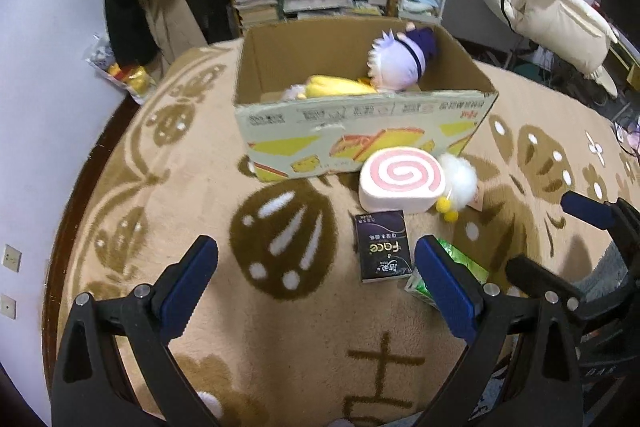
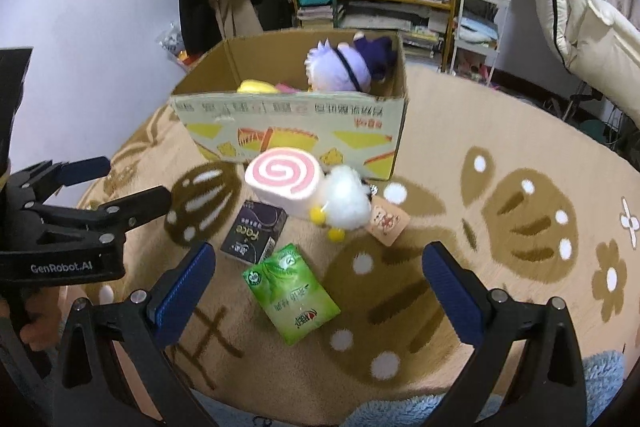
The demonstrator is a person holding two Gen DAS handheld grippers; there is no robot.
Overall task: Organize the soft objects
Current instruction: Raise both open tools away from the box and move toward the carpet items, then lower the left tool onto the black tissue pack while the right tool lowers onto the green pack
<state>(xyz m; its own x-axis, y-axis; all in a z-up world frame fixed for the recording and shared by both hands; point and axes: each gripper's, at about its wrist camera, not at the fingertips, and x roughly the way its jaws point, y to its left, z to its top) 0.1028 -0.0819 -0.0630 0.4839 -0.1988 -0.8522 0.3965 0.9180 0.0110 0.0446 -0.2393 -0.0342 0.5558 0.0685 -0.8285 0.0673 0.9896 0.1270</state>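
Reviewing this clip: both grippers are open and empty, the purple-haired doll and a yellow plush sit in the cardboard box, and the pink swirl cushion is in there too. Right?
One error: the pink swirl cushion is not in the cardboard box; the right wrist view shows it on the blanket in front. The left gripper, right gripper, purple-haired doll and yellow plush are as stated.

Black plastic claw (image 2: 316, 291) arms with ribbed blue pads, silver screws (white "GenRobot.AI" lettering on the left claw (image 2: 120, 183))
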